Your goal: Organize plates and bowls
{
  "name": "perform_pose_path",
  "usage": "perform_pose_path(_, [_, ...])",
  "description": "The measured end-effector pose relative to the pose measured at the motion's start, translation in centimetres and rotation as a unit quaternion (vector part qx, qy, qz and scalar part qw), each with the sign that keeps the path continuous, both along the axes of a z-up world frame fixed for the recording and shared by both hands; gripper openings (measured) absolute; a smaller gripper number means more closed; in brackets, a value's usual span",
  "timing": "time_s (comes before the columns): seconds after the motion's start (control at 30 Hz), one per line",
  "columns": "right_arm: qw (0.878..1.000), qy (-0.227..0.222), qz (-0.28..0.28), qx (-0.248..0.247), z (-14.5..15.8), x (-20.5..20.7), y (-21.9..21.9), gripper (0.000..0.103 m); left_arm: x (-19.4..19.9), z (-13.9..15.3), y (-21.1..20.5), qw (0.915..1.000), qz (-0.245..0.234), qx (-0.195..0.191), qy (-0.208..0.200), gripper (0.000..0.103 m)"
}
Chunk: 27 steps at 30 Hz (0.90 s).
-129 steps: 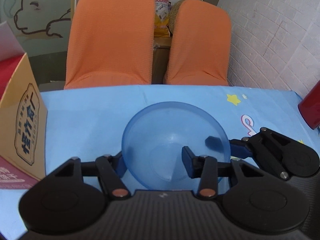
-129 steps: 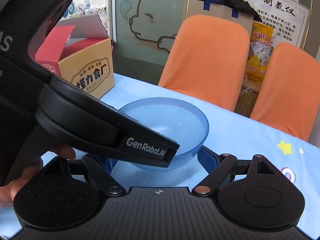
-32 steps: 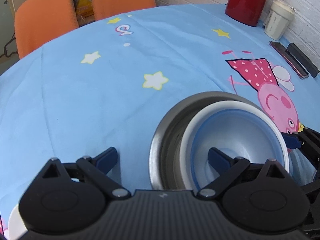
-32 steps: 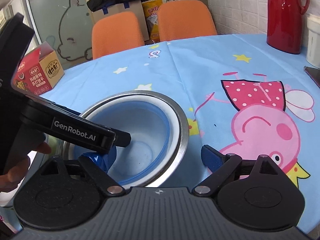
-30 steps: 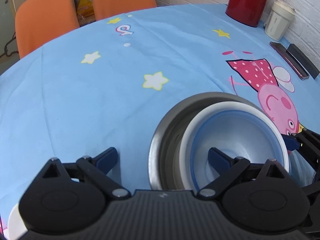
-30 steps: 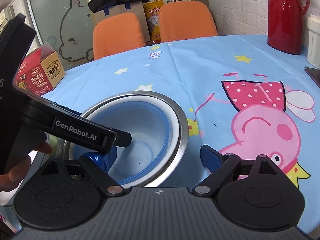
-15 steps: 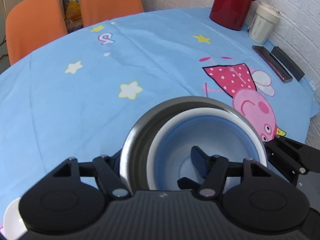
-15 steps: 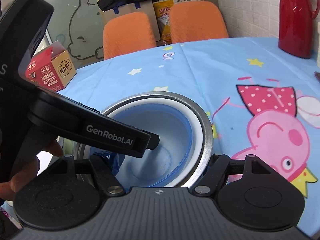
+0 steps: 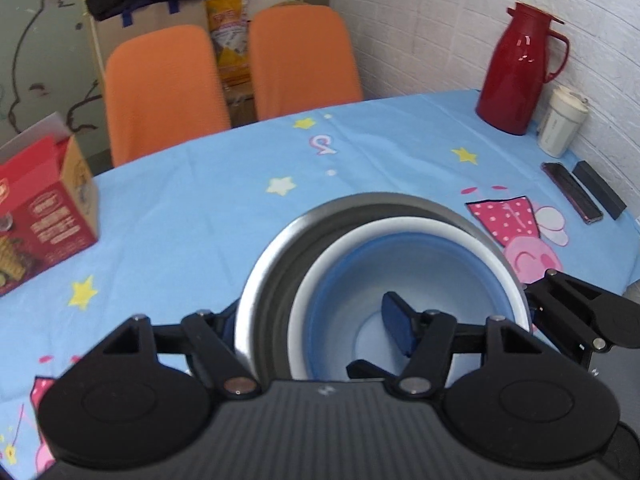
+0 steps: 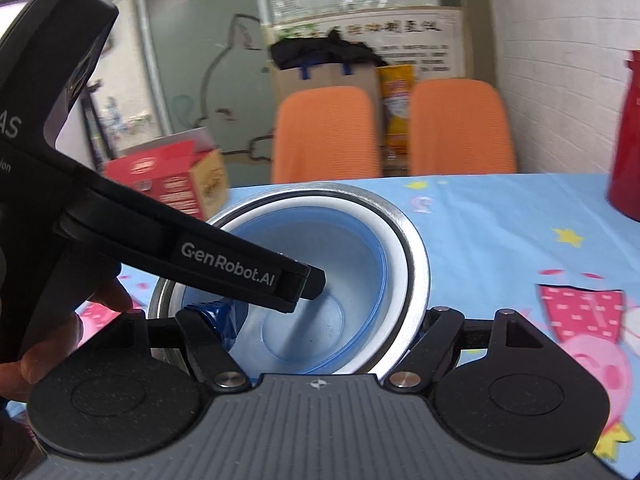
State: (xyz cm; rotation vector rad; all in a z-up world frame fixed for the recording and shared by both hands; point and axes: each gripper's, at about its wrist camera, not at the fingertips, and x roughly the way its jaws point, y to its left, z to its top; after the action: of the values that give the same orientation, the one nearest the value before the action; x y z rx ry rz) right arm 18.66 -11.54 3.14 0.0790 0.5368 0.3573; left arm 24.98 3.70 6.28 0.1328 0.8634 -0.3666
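Three nested bowls hang above the blue tablecloth point(image 9: 192, 216): a steel bowl point(image 9: 276, 256) outermost, a white bowl point(image 9: 360, 236) in it, a blue bowl point(image 9: 424, 272) innermost. My left gripper point(image 9: 312, 324) is shut on the stack's near wall, one finger outside the steel, the other inside the blue bowl. From the opposite side my right gripper point(image 10: 320, 320) is shut on the same stack, blue pad inside the blue bowl point(image 10: 320, 248), other finger outside the steel bowl point(image 10: 420, 264). The right gripper point(image 9: 580, 320) shows at the stack's right; the left gripper point(image 10: 240, 264) crosses the right wrist view.
A red thermos point(image 9: 516, 72), a cream cup point(image 9: 560, 124), a phone point(image 9: 570, 192) and a black bar point(image 9: 598, 188) sit at the table's right edge. A red snack box point(image 9: 40, 208) stands at the left. Two orange chairs point(image 9: 160, 92) are behind the table.
Both grippers have shut on opposite walls of the bowl stack and raised it off the table; the views now look higher across the table.
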Motion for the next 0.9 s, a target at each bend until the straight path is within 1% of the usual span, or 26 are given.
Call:
perform_pose_path(0.17, [0.997, 0.032, 0.067, 0.006, -1.6, -0.7, 4.9, 0.064, -2.4, -2.5, 5.6, 0.998, 0.055, 0.001, 0.03, 0.065])
perform_pose_path(0.3, [0.994, 0.064, 0.091, 0.0, -3.4, -1.4, 7.2, 0.064, -3.4, -4.7, 7.9, 0.9958, 0.072, -0.01, 0.055, 0.065])
perform_pose_path(0.43, [0.993, 0.078, 0.091, -0.01, -4.4, -2.2, 8.1, 0.065, -3.7, -5.7, 8.7, 0.9955, 0.072, -0.019, 0.059, 0.065])
perform_pose_path(0.57, [0.993, 0.081, 0.087, -0.02, -4.7, -2.1, 8.5, 0.065, -3.4, -6.4, 9.0, 0.9953, 0.07, -0.028, 0.06, 0.065])
perform_pose_path(0.73, [0.993, 0.077, 0.085, -0.026, -5.0, -1.9, 8.5, 0.065, -3.1, -6.5, 8.8, 0.9962, 0.066, -0.032, 0.047, 0.066])
perform_pose_path(0.77, [0.993, 0.075, 0.087, -0.028, -5.1, -1.8, 8.5, 0.065, -3.0, -6.5, 8.7, 0.9963, 0.066, -0.032, 0.045, 0.068])
perform_pose_path(0.8, [0.993, 0.074, 0.088, -0.029, -5.1, -1.7, 8.5, 0.065, -3.0, -6.4, 8.7, 0.9964, 0.066, -0.032, 0.044, 0.076])
perform_pose_path(0.83, [0.992, 0.076, 0.092, -0.031, -5.2, -1.7, 8.5, 0.065, -3.1, -6.3, 8.7, 0.9965, 0.065, -0.035, 0.04, 0.082])
perform_pose_path(0.87, [0.991, 0.08, 0.1, -0.035, -5.2, -1.6, 8.7, 0.065, -3.1, -6.2, 8.8, 0.9963, 0.07, -0.036, 0.034, 0.09])
perform_pose_path(0.9, [0.991, 0.079, 0.104, -0.038, -5.2, -1.7, 8.7, 0.064, -3.3, -5.9, 8.9, 0.9963, 0.073, -0.039, 0.023, 0.092])
